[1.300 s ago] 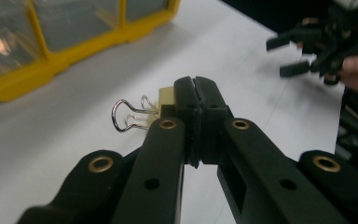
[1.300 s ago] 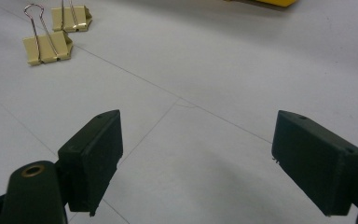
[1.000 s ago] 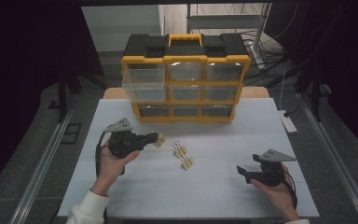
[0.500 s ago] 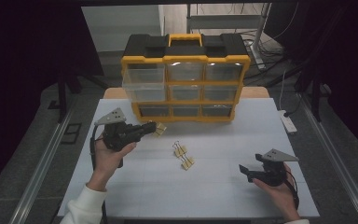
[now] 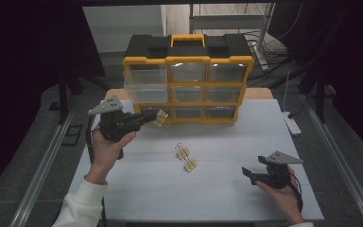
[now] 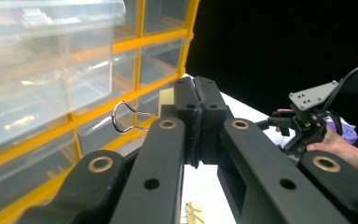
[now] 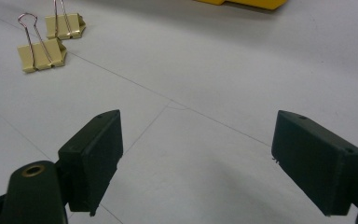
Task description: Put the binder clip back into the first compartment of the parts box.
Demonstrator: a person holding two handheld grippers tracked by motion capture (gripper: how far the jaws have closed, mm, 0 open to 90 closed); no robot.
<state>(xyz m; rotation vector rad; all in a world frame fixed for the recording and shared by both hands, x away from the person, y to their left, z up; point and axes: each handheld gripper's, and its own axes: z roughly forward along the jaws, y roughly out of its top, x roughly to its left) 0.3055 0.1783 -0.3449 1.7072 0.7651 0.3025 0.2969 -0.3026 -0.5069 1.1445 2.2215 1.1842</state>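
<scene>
Moved: left claw (image 5: pixel 147 117) has carried a binder clip (image 5: pixel 159 117) up beside the organizer (image 5: pixel 187 61)
Left claw: pinching it for drawer delivery, likely
Right claw (image 5: pixel 249 173): spread, waiting above tabletop (image 5: pixel 227 142)
Spare clips (image 5: pixel 186 158): lying mid-tabletop

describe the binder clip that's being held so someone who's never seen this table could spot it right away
Start at the yellow drawer organizer at the back of the white table. Near its lower left corner, the left gripper is raised with its jaws shut on a cream binder clip. The other two binder clips lie flat mid-table; this one is up off the surface.
</scene>
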